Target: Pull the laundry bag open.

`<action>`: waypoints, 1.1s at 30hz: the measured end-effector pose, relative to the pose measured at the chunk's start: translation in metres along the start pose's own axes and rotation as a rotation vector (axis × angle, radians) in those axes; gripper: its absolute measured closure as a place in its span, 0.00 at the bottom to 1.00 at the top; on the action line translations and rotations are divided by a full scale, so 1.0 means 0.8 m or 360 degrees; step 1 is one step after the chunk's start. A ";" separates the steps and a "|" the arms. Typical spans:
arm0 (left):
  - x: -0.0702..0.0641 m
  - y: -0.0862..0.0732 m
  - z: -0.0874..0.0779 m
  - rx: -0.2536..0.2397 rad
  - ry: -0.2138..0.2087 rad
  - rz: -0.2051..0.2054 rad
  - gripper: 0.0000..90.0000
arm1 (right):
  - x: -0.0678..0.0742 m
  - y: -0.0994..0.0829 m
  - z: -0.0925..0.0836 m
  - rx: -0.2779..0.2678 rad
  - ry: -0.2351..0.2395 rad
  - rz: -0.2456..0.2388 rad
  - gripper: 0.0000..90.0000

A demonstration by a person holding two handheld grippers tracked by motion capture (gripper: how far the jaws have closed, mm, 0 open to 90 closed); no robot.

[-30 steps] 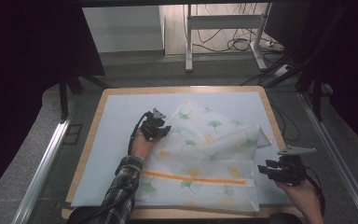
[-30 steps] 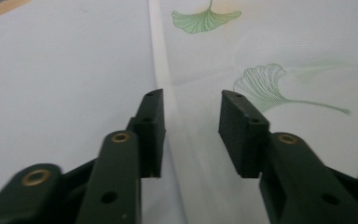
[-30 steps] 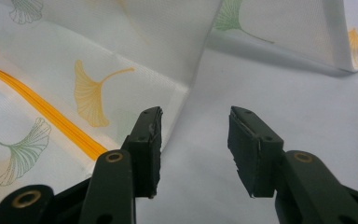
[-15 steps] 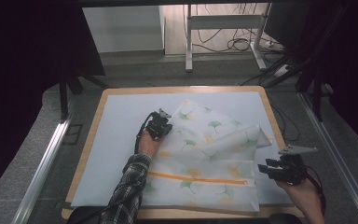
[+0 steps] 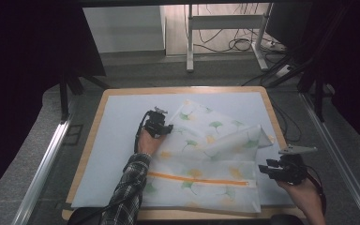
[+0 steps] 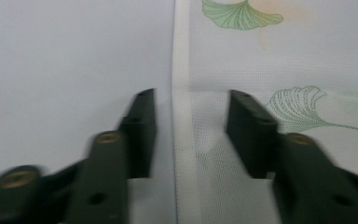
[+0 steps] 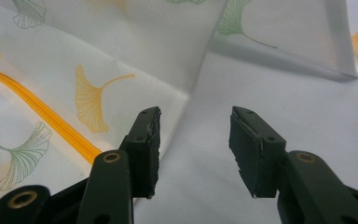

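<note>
A mat [image 5: 122, 154] is laid on the tabletop [image 5: 102, 101], and a mesh bag [image 5: 201, 159] is spread across its middle and right part. The bag's zipper [image 5: 199, 179] is run across its near portion. The left gripper [image 5: 165, 129] is positioned at the bag's left edge [image 6: 182, 116], which is seen between its jaws. The right gripper [image 5: 268, 169] is placed just beside the bag's right edge, by its corner [image 7: 179, 100].
</note>
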State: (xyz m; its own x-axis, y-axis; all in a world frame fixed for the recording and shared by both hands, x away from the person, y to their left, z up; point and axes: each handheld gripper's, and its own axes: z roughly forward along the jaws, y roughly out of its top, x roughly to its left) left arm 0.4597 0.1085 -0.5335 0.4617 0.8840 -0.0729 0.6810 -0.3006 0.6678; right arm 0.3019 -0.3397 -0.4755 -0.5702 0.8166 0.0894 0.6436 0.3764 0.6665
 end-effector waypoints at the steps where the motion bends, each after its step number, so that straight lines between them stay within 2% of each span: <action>1: 0.000 0.000 0.000 0.0000 0.0000 0.0000 0.79 | 0.000 0.000 0.000 0.0000 0.0000 0.0000 0.59; 2: -0.003 0.000 -0.001 0.0010 -0.0024 0.0035 0.91 | 0.001 0.001 0.001 0.0005 0.0004 -0.0003 0.59; 3: -0.006 0.000 -0.001 0.0008 -0.0008 0.0058 0.98 | 0.002 0.001 0.002 0.0002 0.0005 -0.0006 0.59; 5: -0.009 0.000 -0.001 0.0008 0.0016 0.0084 0.99 | 0.002 0.001 0.002 0.0007 0.0006 -0.0009 0.59; 6: -0.008 0.000 -0.002 0.0006 0.0006 0.0097 1.00 | 0.002 0.001 0.002 0.0010 0.0003 -0.0007 0.59; 8: -0.006 -0.002 -0.003 -0.0012 0.0004 0.0101 1.00 | 0.002 0.002 0.000 0.0006 0.0001 -0.0008 0.59; 12: -0.001 -0.006 -0.009 -0.0069 0.0045 0.0085 1.00 | 0.001 0.003 -0.002 -0.0003 -0.0004 -0.0006 0.59; 15: 0.015 -0.012 -0.027 -0.0158 0.0150 0.0040 1.00 | -0.001 0.004 -0.002 -0.0005 -0.0003 0.0006 0.59; 20: 0.041 -0.027 -0.056 -0.0164 0.0307 0.0000 1.00 | 0.001 0.007 0.002 0.0005 0.0003 -0.0007 0.59; 22: 0.052 -0.037 -0.071 -0.0156 0.0391 -0.0022 1.00 | 0.003 0.009 0.003 0.0009 0.0000 -0.0010 0.59; 24: 0.066 -0.050 -0.084 -0.0154 0.0433 -0.0079 1.00 | 0.005 0.011 0.004 0.0000 0.0009 -0.0020 0.59; 25: 0.072 -0.058 -0.089 -0.0166 0.0430 -0.0102 1.00 | 0.006 0.012 0.005 0.0000 0.0008 -0.0023 0.59; 26: 0.076 -0.065 -0.092 -0.0170 0.0391 -0.0122 1.00 | 0.006 0.013 0.006 -0.0002 0.0012 -0.0024 0.59; 27: 0.080 -0.072 -0.092 -0.0162 0.0307 -0.0153 0.99 | 0.007 0.015 0.007 -0.0004 0.0017 -0.0029 0.59; 28: 0.082 -0.077 -0.092 -0.0153 0.0252 -0.0168 0.97 | 0.008 0.016 0.008 0.0001 0.0024 -0.0028 0.59; 29: 0.080 -0.082 -0.094 -0.0174 0.0250 -0.0154 0.93 | 0.009 0.018 0.010 -0.0001 0.0026 -0.0029 0.59; 32: 0.076 -0.088 -0.105 -0.0254 0.0207 -0.0146 0.70 | 0.012 0.025 0.017 0.0001 0.0037 -0.0036 0.58; 33: 0.074 -0.089 -0.111 -0.0270 0.0214 -0.0124 0.61 | 0.013 0.029 0.019 -0.0001 0.0040 -0.0038 0.59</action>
State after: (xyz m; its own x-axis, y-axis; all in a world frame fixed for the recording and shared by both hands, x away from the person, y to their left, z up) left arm 0.3883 0.2136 -0.5195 0.3242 0.9453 -0.0373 0.6008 -0.1753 0.7799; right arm 0.3185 -0.3160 -0.4706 -0.5981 0.7961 0.0920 0.6293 0.3955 0.6690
